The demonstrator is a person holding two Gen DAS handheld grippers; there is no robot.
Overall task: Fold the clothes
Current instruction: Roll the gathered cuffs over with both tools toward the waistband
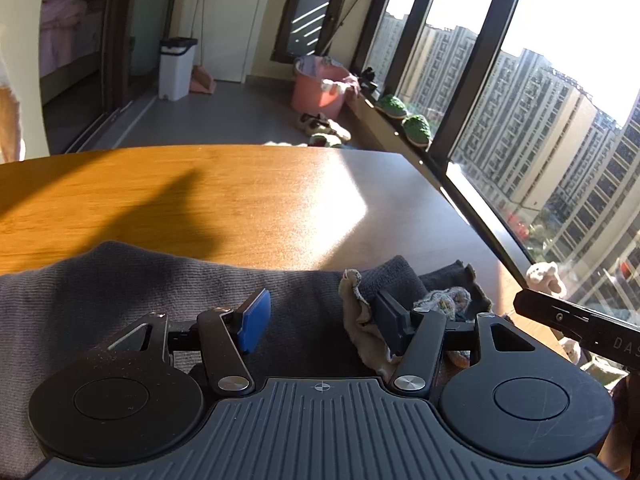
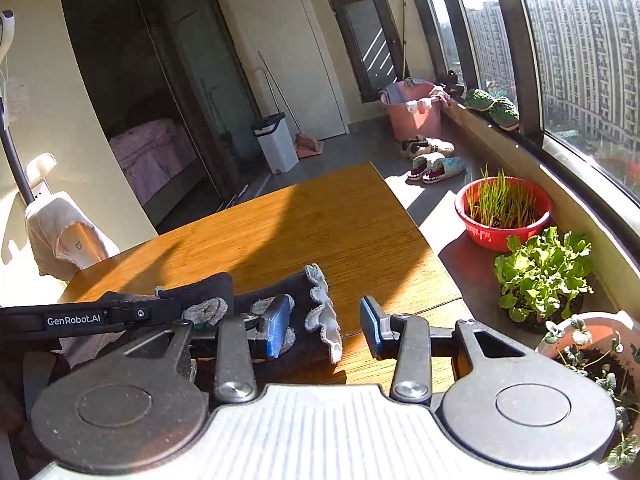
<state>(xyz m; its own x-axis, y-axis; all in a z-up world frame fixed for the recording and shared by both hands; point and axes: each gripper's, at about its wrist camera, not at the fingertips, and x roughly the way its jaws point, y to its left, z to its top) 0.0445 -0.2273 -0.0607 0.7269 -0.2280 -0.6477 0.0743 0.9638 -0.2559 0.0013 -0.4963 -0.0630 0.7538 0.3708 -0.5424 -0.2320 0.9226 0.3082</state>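
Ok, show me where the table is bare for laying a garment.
Free: the table beyond the dark garment, to its far edge. Crowded: the near edge, with garment, left gripper and right gripper.

Dark grey ribbed garment (image 1: 120, 288) with pale frilled trim (image 2: 324, 320), honey-brown wood-grain table (image 1: 160, 192), blue gripper pads (image 2: 276, 332)

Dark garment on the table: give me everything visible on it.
The dark garment is grey, ribbed knit, lying crumpled on the near edge of the wooden table. A lighter frilled trim edges its right end, with pale patterned patches beside it. The left tool sits over it with jaws apart, nothing pinched. The right tool is open too, one finger over the cloth, the other above bare wood.
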